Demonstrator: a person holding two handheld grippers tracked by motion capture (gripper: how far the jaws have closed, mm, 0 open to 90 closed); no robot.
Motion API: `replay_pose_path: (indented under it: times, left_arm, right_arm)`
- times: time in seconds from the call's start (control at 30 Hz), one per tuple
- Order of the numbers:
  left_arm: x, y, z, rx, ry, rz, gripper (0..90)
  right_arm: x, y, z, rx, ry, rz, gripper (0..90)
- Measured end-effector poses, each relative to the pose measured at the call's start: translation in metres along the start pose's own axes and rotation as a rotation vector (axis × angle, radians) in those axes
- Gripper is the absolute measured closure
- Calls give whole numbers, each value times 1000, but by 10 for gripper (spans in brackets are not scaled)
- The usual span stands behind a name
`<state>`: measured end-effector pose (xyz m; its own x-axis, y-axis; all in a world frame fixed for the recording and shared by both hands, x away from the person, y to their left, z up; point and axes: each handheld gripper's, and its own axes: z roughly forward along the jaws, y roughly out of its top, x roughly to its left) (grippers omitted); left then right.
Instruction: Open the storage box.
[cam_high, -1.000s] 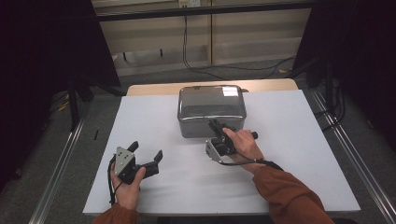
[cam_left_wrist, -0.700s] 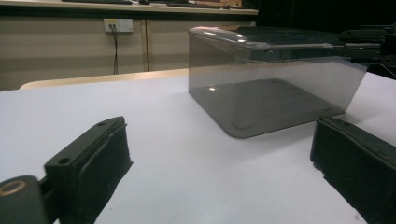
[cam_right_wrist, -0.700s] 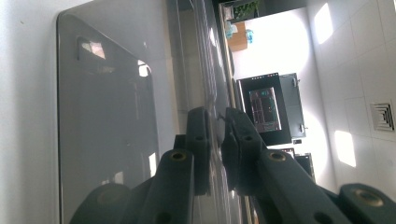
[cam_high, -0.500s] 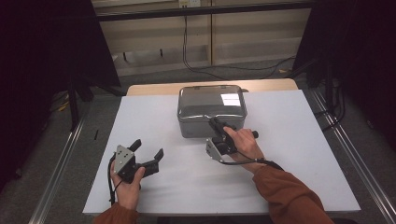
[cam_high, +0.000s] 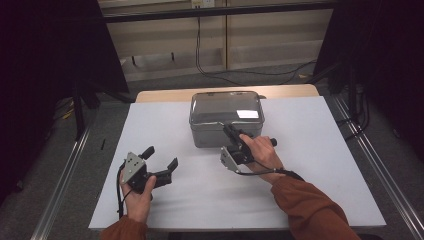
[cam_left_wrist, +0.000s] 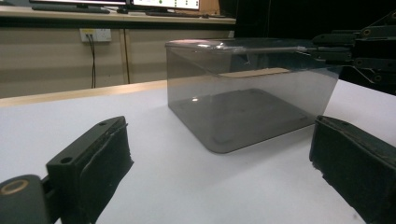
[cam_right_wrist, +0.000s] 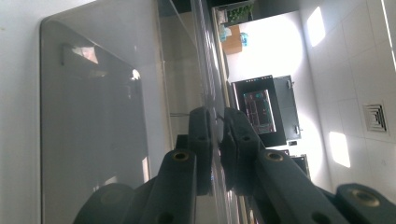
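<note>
- Smoky grey see-through plastic box (cam_high: 226, 118), rectangular with rounded corners, sits toward the far middle of the white desk (cam_high: 310, 165); from the left gripper view its inside looks empty (cam_left_wrist: 247, 109).
- Thin clear lid (cam_high: 225, 105) lies flat on the box's top, and its near edge shows in the right gripper view as a thin pane running up between the two pads (cam_right_wrist: 205, 93).
- Right tool (cam_high: 231, 132) is pinching that near rim of the lid, its two black jaws pressed together on the plastic from either side; the same tool shows at the box's top edge in the left gripper view (cam_left_wrist: 348, 49).
- Step in hand, as I judge it: the grasp on the lid is made and the lifting has not begun, since the lid lies level on the box.
- Next move probably calls for raising the pinched edge upward and back toward the person, so that the lid peels off. The thin rim offers little to hold, so the squeeze must stay firm.
- Left tool (cam_high: 159, 162) rests low on the desk, well apart from the box to its near left, with its jaws spread wide and nothing between them.
- It points toward the box, and could come in to steady the box's wall if the box rises with the lid.
</note>
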<state>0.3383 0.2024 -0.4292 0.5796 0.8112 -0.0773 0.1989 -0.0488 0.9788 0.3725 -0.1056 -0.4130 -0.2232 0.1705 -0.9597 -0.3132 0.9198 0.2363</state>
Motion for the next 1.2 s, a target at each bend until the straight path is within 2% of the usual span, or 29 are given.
replay_pose_path:
  times: [0.07, 0.13, 0.27, 0.33, 0.43, 0.57, 0.67, 0.73, 0.77, 0.87, 0.9, 1.0, 1.07, 1.13, 1.2]
  left_arm:
    - [0, 1, 4, 8, -6, -12, 44]
    - [0, 3, 9, 23, -5, 2, 41]
    - [0, 7, 15, 28, -34, 30, 33]
    - [-2, 10, 20, 16, -32, 58, 32]
    - [-1, 15, 27, -5, -50, 70, 24]
    - [1, 21, 38, -20, -57, 54, 21]
    - [2, 24, 46, -27, -66, 60, 20]
    - [3, 25, 50, -20, -57, 81, 20]
    - [3, 26, 53, -22, -59, 73, 18]
    - [4, 28, 59, -12, -55, 91, 19]
    - [5, 30, 62, -9, -58, 107, 22]
    - [5, 32, 69, -18, -58, 101, 25]
    - [5, 34, 75, -24, -54, 125, 25]
    - [5, 35, 81, -34, -54, 130, 26]
    - [6, 36, 88, -16, -41, 148, 32]
  right_arm:
    - [-3, 0, 0, 2, -2, 6, 827]
    - [-4, 0, 1, 1, -5, 0, 826]
    - [-6, -1, 1, -3, -7, 0, 823]
    - [-7, -1, 2, -3, -7, 0, 821]
    - [-8, 0, 2, 0, -10, 6, 821]
    - [-11, 0, 2, -1, -18, 13, 821]
    - [-13, 0, 2, -3, -21, 16, 818]
    - [-13, -1, 3, -5, -21, 16, 815]
    - [-13, -2, 3, -2, -21, 17, 813]
    - [-14, -4, 4, 4, -19, 27, 811]
    - [-14, -4, 4, 3, -19, 31, 811]
    - [-15, -3, 4, 1, -22, 30, 813]
    - [-16, -4, 4, 1, -25, 40, 813]
    - [-18, -4, 4, -4, -30, 41, 814]
    - [-19, -4, 4, -1, -31, 47, 813]
